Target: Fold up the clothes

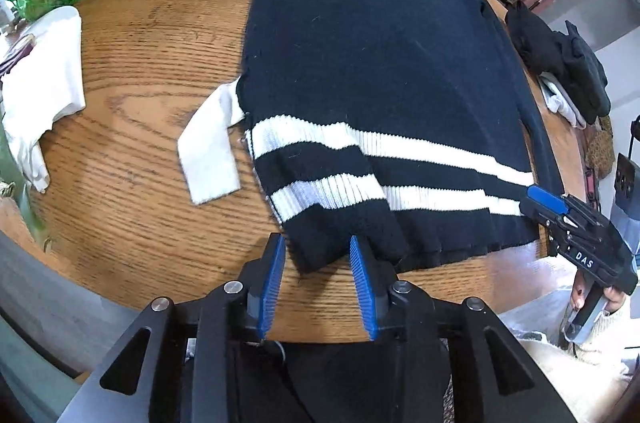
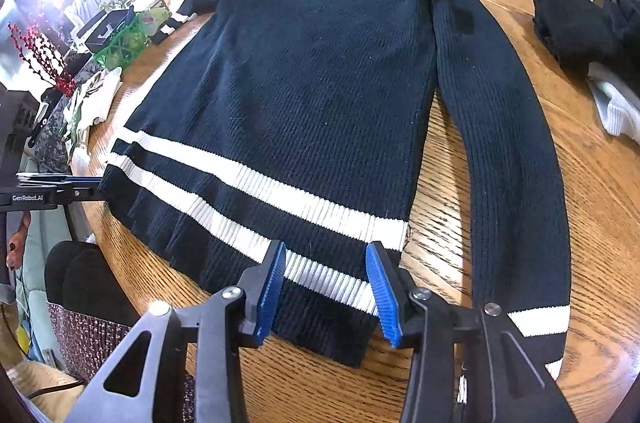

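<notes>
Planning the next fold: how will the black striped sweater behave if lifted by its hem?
The sweater is ribbed knit lying flat, so it will likely sag and drape. Its sleeve would probably trail. On the wooden table it should slide easily.

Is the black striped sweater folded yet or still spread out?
Spread flat: the sweater lies body-open on the wooden table, right-hand sleeve extended alongside.

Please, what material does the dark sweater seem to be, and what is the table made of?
The sweater looks like a soft, matte ribbed knit, perhaps wool or acrylic: fine vertical ribs and small stray fibres show, with two white ribbed bands near the hem. The fibre itself cannot be told. The table looks like oak or oak veneer with a light sheen: strong wavy brown grain, faintly reflecting light.
</notes>
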Motion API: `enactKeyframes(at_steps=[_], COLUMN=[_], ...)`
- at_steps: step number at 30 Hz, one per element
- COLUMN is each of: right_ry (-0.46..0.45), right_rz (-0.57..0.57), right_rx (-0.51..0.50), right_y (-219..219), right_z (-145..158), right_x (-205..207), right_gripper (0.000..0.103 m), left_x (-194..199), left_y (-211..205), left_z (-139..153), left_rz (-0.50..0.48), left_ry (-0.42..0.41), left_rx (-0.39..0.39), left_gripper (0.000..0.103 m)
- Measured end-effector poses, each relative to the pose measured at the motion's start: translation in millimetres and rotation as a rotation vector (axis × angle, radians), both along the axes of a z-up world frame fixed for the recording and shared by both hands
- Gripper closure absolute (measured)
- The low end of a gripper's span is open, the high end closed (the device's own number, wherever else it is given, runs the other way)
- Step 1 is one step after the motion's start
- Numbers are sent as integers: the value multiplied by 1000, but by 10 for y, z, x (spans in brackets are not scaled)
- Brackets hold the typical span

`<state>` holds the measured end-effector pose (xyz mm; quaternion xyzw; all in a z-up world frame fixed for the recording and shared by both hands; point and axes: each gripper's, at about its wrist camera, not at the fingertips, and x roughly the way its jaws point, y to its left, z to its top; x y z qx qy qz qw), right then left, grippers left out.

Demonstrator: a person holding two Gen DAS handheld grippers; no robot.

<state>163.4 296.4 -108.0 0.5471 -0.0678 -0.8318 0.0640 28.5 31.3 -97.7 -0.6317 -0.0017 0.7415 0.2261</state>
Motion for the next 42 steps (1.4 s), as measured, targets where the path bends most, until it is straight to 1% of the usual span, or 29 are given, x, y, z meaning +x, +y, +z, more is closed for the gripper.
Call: enactKeyframes(at_steps=[2,3,4,5,7,9,11,16,19,21,23,29,32,33,35,37,39,40,42], right_ry=[1,1,1,2,3,5,3,-35,-54,-61,-65,-61,-59,-59,-53,-46,-36,-32,-26], right_rz=[-4,-6,-8,-10,-23,-43,-61,-97,-124,-134,-134,-102,-94,-91,-82,-74,-65,-62,-55], right_rx=[-6,-9,-13,-16,-21,-27,-34,-59,-85,-102,-118,-119,-121,-119,-117,-116,-114,-111,-104], right_y=[17,26,34,43,92,165,251,429,518,541,538,430,394,386,362,334,311,301,278], right_z=[6,9,12,15,38,73,104,94,66,45,32,42,48,52,75,107,142,150,163], right_x=[12,18,24,29,62,110,168,350,438,459,465,410,377,366,351,341,327,309,270], right_gripper=[56,56,57,58,58,58,58,58,56,54,54,54,54,54,54,54,53,53,53], left_x=[-16,-25,-36,-47,-72,-95,-105,-107,-125,-139,-160,-152,-131,-128,-143,-165,-164,-157,-162], left_y=[9,-2,-32,-62,-162,-273,-342,-370,-383,-392,-401,-461,-466,-472,-495,-521,-510,-457,-272], left_z=[-6,-12,-22,-33,-43,-27,0,58,49,38,3,10,0,8,30,75,203,269,308], left_rz=[12,24,39,54,92,133,159,152,162,179,195,211,214,218,241,275,293,282,231], left_ry=[-1,-4,-12,-20,-30,-20,-12,3,-3,-18,-48,-11,7,16,21,30,59,72,75], left_rx=[-1,-5,-14,-23,-37,-52,-47,-36,-8,28,26,-30,-99,-107,-134,-194,-169,-128,-70], left_gripper=[70,86,97,99,99,99,99,99,99,99,98,98,98,98,98,98,98,98,98])
